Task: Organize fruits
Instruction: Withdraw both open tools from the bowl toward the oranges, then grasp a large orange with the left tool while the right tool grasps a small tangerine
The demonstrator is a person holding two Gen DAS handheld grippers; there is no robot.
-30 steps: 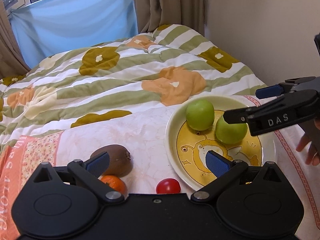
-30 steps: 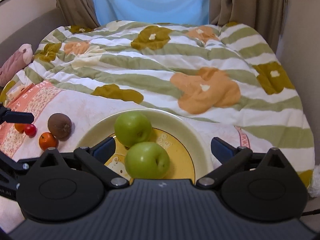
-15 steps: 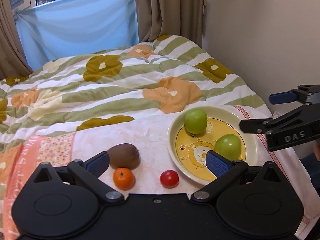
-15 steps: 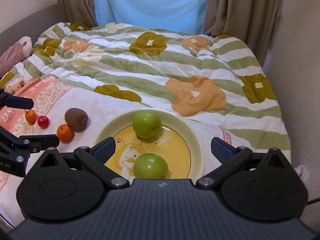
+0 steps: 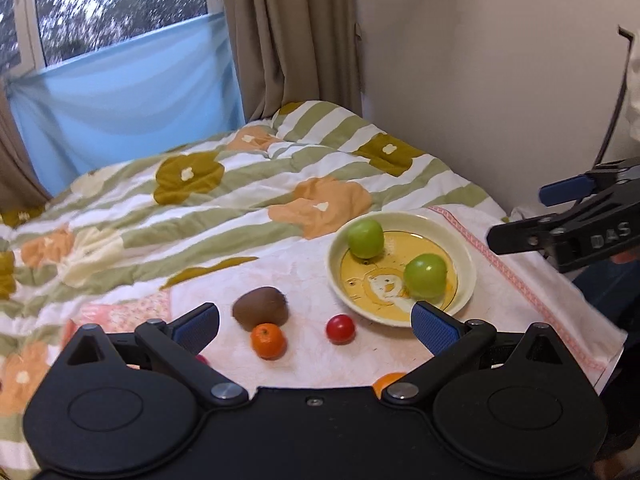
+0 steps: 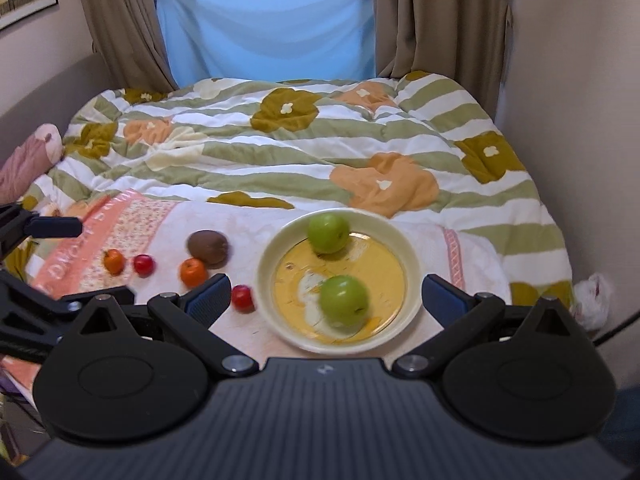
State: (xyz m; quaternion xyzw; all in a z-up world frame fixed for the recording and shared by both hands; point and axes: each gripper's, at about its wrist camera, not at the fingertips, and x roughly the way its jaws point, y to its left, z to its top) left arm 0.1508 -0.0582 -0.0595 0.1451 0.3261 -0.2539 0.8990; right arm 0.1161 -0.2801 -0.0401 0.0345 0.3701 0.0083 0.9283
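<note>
Two green apples [image 6: 344, 300] sit in plate [image 6: 412, 264]; kiwi [image 6: 208, 246], oranges [image 6: 193, 272], tomatoes [image 6: 243, 297] left on bed, both grippers' fingers [image 6: 210, 298] released, empty.

Soft, even daylight came from the window [image 6: 264, 20] behind the bed — no hard glare, only faint shadows under the fruit on the plate [image 6: 408, 256]. Both views were motion-blurred; the trees through the glass [image 5: 120, 4] smeared into streaks, and the green apples [image 6: 344, 298] had soft edges. Fisheye distortion bowed the walls and darkened the corners — most visibly top right in the left wrist view.
</note>
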